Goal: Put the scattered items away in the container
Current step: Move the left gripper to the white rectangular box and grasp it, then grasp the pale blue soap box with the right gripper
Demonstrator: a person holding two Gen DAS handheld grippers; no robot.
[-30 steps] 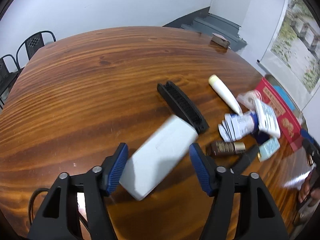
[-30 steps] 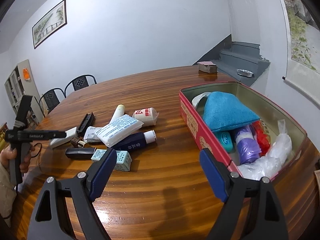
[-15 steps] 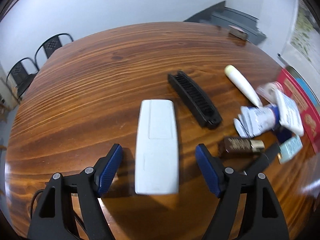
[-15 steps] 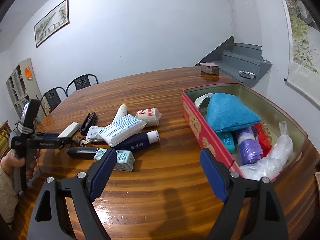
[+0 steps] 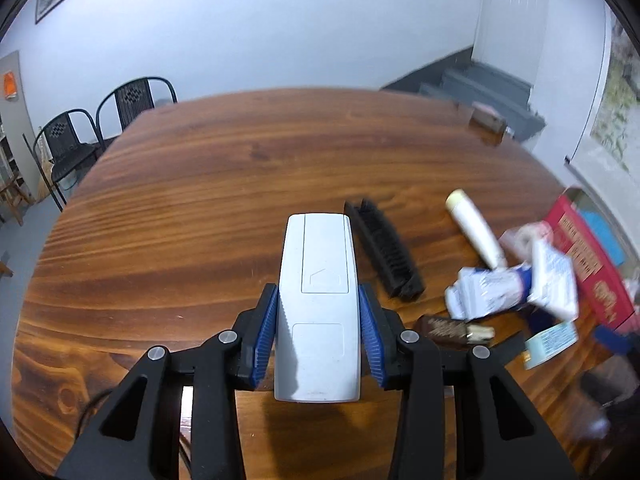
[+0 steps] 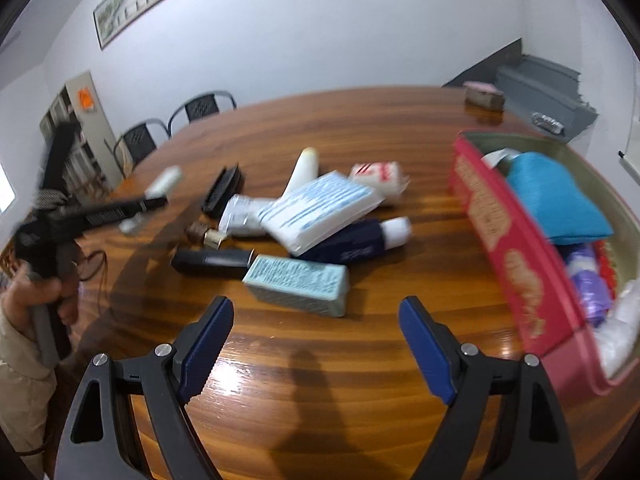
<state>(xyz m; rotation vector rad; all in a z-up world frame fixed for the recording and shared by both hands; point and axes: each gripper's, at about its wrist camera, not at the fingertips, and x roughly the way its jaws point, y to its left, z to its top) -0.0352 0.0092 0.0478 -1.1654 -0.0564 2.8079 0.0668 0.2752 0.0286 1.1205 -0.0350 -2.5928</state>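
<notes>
Through the left wrist camera, my left hand-held gripper [image 5: 318, 330] has just closed its jaws: half a second ago the white remote [image 5: 318, 308] lay flat between open pads, and now the blue ribbed pads [image 5: 267, 334] press on both its long sides. It looks raised off the table [image 5: 192, 208], judging by the shadow under its near end. I read that as the pick made, with the carry to the red tin [image 5: 588, 260] at the right edge next. The remote is a smooth, hard plastic slab with a battery-cover outline, so it may slip if the pads only pinch its lower half. Beside it lie a black toothed comb [image 5: 386, 254], a cream tube [image 5: 476, 232], crinkled sachets [image 5: 488, 292] and a small brown bottle [image 5: 444, 326].

Through the right wrist camera, the view has swung toward the pile. My right hand-held gripper [image 6: 316, 346] stands wide open and empty, hovering above glossy wood near a pale green carton [image 6: 298, 282]. Behind that sit a black cylindrical case [image 6: 212, 260], a navy tube with a white cap [image 6: 356, 242] and a soft white packet [image 6: 320, 210]. The tin [image 6: 504, 236], a thin-walled metal box, already holds a blue cloth pouch [image 6: 554, 200], a purple roll [image 6: 586, 270] and clear plastic wrap [image 6: 620, 328]. At far left the other gripper [image 6: 100, 212] is blurred, with the remote's pale end showing beyond it.
</notes>
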